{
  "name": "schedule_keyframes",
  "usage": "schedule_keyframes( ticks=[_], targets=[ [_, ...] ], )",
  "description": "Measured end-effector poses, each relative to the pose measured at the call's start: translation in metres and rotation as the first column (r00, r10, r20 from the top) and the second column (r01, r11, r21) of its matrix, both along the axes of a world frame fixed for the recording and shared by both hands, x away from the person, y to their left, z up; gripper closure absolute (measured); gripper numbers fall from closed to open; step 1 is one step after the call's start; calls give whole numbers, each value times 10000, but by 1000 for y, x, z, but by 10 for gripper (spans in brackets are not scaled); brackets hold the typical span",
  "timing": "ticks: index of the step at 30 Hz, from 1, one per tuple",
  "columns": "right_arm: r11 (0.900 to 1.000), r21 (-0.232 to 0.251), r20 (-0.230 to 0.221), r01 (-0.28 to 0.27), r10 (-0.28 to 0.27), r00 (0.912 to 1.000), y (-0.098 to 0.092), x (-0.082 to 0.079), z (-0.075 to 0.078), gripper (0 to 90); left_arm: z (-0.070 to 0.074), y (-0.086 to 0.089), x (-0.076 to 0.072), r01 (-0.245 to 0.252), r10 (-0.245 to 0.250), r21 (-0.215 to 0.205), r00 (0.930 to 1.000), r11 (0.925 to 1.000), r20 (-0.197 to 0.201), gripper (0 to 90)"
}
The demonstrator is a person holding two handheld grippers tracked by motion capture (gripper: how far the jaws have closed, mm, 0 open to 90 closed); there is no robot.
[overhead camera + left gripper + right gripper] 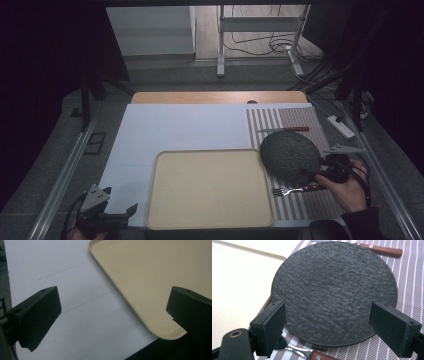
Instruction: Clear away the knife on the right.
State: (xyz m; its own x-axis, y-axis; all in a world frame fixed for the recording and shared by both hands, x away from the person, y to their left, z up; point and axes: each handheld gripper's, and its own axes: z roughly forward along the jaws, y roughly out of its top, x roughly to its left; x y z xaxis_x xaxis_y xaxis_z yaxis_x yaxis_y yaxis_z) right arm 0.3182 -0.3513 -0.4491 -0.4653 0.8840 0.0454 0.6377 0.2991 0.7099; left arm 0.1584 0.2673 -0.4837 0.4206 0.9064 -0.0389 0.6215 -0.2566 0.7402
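Right hand-held gripper (327, 327): jaws spread wide, gripping nothing, hovering just over the near edge of the round dark slate plate (334, 292). Plate lies on the striped placemat (300, 200), right of the beige tray (210, 187). Left hand-held gripper (112, 315) released, near-left tray corner.

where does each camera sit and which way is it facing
High view: above the person's side, looking forward and down on the table; both hands show, left gripper, right gripper.
Left gripper view: rides the left gripper, open jaws over the beige tray corner.
Right gripper view: open jaws over the dark round plate.
Shared: tray, plate, fork, knife.
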Motion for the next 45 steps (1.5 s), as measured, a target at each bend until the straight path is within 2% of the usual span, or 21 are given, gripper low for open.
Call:
schedule_keyframes(
  ticks=[3, 8, 12, 15, 18, 23, 31, 42, 45],
  targets=[
    [10000, -75, 73, 48, -48, 10000, -1, 6, 1, 137, 0, 0, 0, -1, 1, -1, 10000, 10000, -4, 0],
    [9994, -196, 265, 289, -284, 9992, -3, 27, 1, 131, 0, 0, 0, 2, -2, 11, 10000, 10000, -9, 0],
    [9988, -296, 303, 396, -387, 9988, -5, 38, -1, 125, 0, 0, 0, 3, -3, 7, 10000, 10000, -9, 0],
    [9988, -113, 189, 479, -477, 9987, -7, 48, -1, 131, 0, 0, 0, 2, -2, 10, 10000, 10000, -14, 0],
    [9986, -131, -119, 515, -516, 9986, -9, 60, -3, 131, 0, 0, 0, 1, -1, 19, 10000, 10000, -21, 0],
    [9985, -127, -308, 526, -529, 9981, -10, 74, -6, 126, 0, 0, 1, 13, -13, 33, 10000, 10000, -37, 0],
    [9984, -23, -468, 573, -573, 9973, -9, 93, -7, 119, 0, -1, 1, 22, -22, 71, 10000, 10000, -56, 0],
    [9972, -37, -661, 743, -744, 9950, -10, 132, -9, 114, 0, -1, 1, 23, -22, 98, 10000, 9999, -72, 0],
    [9972, -58, -683, 743, -745, 9949, -10, 137, -10, 112, 0, -1, 1, 22, -21, 112, 10000, 9999, -74, 0]
  ],
)
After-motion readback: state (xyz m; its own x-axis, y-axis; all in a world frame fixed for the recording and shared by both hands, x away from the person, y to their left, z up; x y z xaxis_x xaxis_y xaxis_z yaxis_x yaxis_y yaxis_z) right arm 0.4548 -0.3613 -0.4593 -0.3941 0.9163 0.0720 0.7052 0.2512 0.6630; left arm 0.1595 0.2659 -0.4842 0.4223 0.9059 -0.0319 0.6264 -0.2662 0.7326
